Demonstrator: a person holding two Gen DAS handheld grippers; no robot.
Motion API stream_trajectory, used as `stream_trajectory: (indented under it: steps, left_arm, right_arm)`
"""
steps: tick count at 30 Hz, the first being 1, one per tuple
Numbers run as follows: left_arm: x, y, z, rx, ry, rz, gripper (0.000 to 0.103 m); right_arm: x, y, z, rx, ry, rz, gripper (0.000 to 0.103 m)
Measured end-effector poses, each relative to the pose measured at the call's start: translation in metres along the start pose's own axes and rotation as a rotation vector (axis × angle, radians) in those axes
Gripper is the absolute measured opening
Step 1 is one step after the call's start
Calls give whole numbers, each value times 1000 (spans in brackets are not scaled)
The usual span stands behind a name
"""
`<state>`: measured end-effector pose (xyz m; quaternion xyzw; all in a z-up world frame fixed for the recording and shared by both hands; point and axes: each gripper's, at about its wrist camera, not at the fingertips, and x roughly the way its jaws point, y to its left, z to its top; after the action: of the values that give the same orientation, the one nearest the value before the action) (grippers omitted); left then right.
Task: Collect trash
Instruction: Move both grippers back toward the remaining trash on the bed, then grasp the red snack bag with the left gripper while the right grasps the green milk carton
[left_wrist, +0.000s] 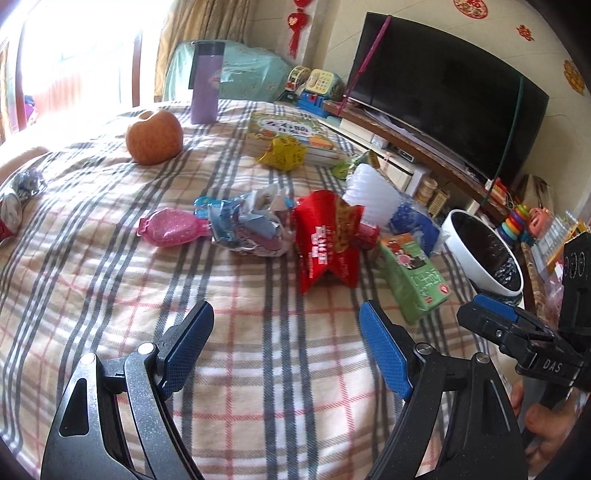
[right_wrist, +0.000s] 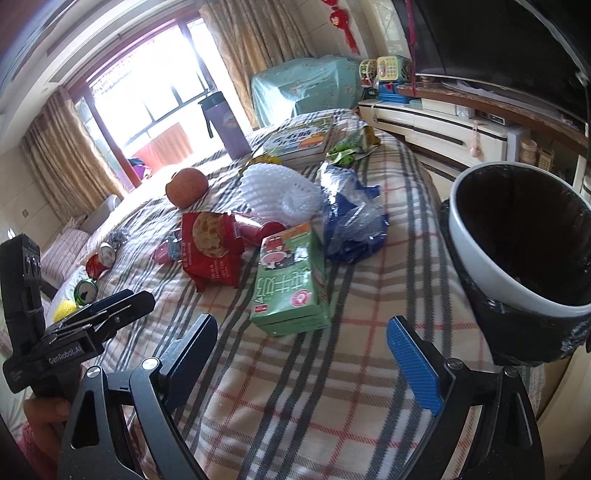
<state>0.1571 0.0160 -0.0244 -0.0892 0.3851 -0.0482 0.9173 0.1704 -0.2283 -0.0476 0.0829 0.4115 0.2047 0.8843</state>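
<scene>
- The trash lies heaped mid-bed on a plaid woven blanket (left_wrist: 258, 332): a creased red foil snack bag (left_wrist: 325, 240), a boxy green milk carton (right_wrist: 291, 280) just right of it, crumpled blue-and-silver wrappers (left_wrist: 247, 225), and a glossy pink wrapper (left_wrist: 170, 230) farther left.
- Behind them sit ribbed white foam netting (right_wrist: 280, 192) and a crinkled blue plastic bag (right_wrist: 351, 221).
- A round white bin (right_wrist: 480, 251), lined in black film, stands at the bed's right edge.
- The left gripper (left_wrist: 286, 354) hovers near the blanket, its blue textured pads spread wide, holding nothing.
- The right gripper (right_wrist: 303, 363) is likewise spread and empty, near the carton.
- Far off: a round apple (left_wrist: 155, 136) and a purple cylindrical bottle (left_wrist: 205, 83).
</scene>
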Motion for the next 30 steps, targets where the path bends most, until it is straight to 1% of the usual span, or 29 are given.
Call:
stream_trajectory:
  steps: [5, 10, 13, 16, 18, 20, 22, 25, 26, 27, 28, 29, 30]
  left_arm:
    - [6, 5, 2, -4, 18, 7, 83]
    - [15, 9, 4, -14, 36, 13, 83]
    - [22, 12, 7, -29, 53, -2, 83]
    - [28, 10, 12, -35, 61, -31, 83]
    - [30, 7, 15, -33, 58, -47, 83]
    - [33, 2, 19, -23, 49, -57, 83]
    - [39, -3, 23, -7, 37, -56, 83]
    - [49, -8, 28, -1, 44, -75, 82]
    - [52, -10, 30, 2, 44, -83, 78]
    - [56, -12, 31, 8, 47, -90, 67]
    - [60, -15, 32, 17, 54, -100, 59]
    - [65, -18, 31, 30, 72, -116, 37]
    - [67, -20, 30, 37, 85, -124, 25]
  right_arm:
    - [6, 2, 3, -12, -3, -7, 94]
    - [17, 2, 6, -23, 14, -10, 93]
    - [23, 2, 9, -33, 21, -12, 93]
    - [29, 2, 11, -41, 29, -11, 89]
    - [34, 2, 13, -47, 39, -14, 82]
    - [39, 0, 14, -52, 51, -17, 78]
    - [44, 0, 15, -57, 61, -14, 77]
    - [50, 2, 17, -74, 73, -15, 76]
    - [52, 2, 17, -78, 77, -14, 74]
    - [54, 3, 17, -82, 82, -8, 67]
    - [55, 4, 17, -85, 83, -2, 61]
    - [54, 4, 17, -88, 83, 5, 55]
    - [53, 5, 17, -93, 79, 2, 54]
